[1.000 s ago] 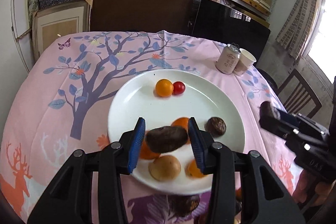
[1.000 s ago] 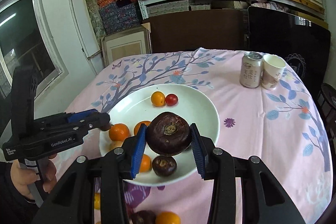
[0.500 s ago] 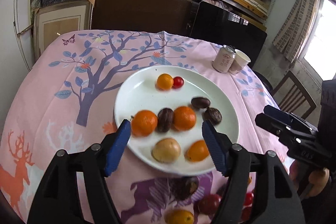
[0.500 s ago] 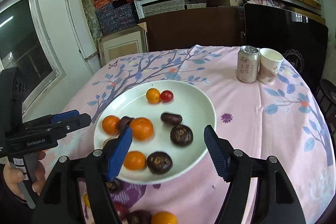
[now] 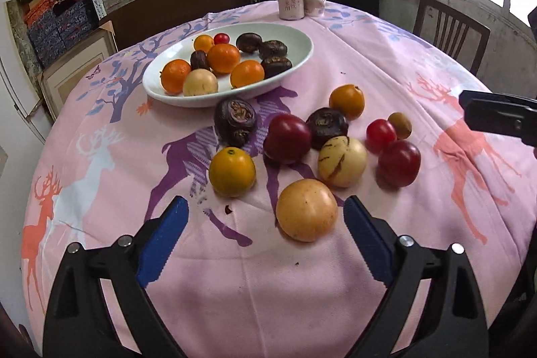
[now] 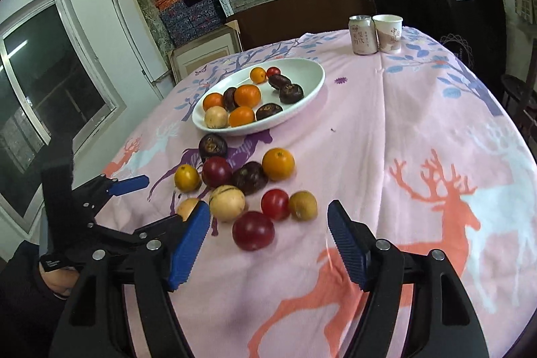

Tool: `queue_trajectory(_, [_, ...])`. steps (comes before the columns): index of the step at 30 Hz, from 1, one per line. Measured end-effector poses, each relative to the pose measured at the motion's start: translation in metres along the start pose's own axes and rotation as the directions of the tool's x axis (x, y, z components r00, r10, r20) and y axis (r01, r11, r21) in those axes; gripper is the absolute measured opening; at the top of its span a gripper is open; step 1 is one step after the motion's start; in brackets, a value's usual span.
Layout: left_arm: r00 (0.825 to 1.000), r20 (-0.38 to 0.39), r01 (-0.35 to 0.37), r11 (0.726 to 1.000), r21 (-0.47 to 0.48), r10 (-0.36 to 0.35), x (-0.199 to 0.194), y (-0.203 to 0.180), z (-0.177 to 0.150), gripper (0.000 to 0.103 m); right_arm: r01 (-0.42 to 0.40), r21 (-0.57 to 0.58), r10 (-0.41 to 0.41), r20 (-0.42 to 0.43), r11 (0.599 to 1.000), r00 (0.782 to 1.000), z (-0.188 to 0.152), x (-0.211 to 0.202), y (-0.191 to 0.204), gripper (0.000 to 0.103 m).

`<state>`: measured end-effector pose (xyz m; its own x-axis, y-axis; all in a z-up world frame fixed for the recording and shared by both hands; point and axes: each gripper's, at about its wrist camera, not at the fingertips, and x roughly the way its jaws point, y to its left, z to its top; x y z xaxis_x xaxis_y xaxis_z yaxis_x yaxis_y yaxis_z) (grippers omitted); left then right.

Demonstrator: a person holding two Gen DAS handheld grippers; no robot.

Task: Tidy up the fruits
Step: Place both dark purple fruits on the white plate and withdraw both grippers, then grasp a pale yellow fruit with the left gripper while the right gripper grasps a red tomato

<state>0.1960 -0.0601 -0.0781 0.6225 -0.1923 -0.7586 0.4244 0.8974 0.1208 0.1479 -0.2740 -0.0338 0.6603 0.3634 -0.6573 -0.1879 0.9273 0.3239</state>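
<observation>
Beside the white plate (image 6: 315, 83), toward the far edge of the table, a pink drinks can (image 6: 361, 35) carries a column of white characters, too small to make out. The paper cup (image 6: 388, 32) touching it shows a few reddish characters, equally unreadable. A white label line on the left gripper's handle (image 6: 53, 263) is only a blur. Nothing legible.

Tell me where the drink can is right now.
In both wrist views the drink can stands at the table's far edge, left of and right beside the paper cup, beyond the white plate.
</observation>
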Motion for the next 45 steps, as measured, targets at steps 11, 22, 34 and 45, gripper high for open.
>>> queue_trajectory(11, [0.997,0.041,0.068,0.997,-0.040,-0.067,0.003,-0.004,-0.004,0.041,0.044,-0.044,-0.048,-0.087,0.998,0.995,-0.016,0.013,-0.001,0.073])
queue_trajectory(22, [0.984,0.171,0.085,0.978,-0.192,-0.053,-0.022,0.027,-0.010,0.041,0.081,-0.158,-0.106,-0.157,0.984,0.982,-0.015,0.066,0.042,0.073])
queue_trajectory(34, [0.983,0.170,0.114,0.967,-0.227,-0.076,-0.019,0.035,-0.011,0.042,0.070,-0.106,-0.081,-0.099,0.992,0.992,-0.013,0.052,0.032,0.039])
queue_trajectory(45, [0.979,0.182,0.133,0.964,-0.232,-0.091,-0.029,0.037,-0.014,0.042,0.078,-0.034,-0.079,-0.040,0.996,0.996,-0.012,0.015,0.002,0.039])
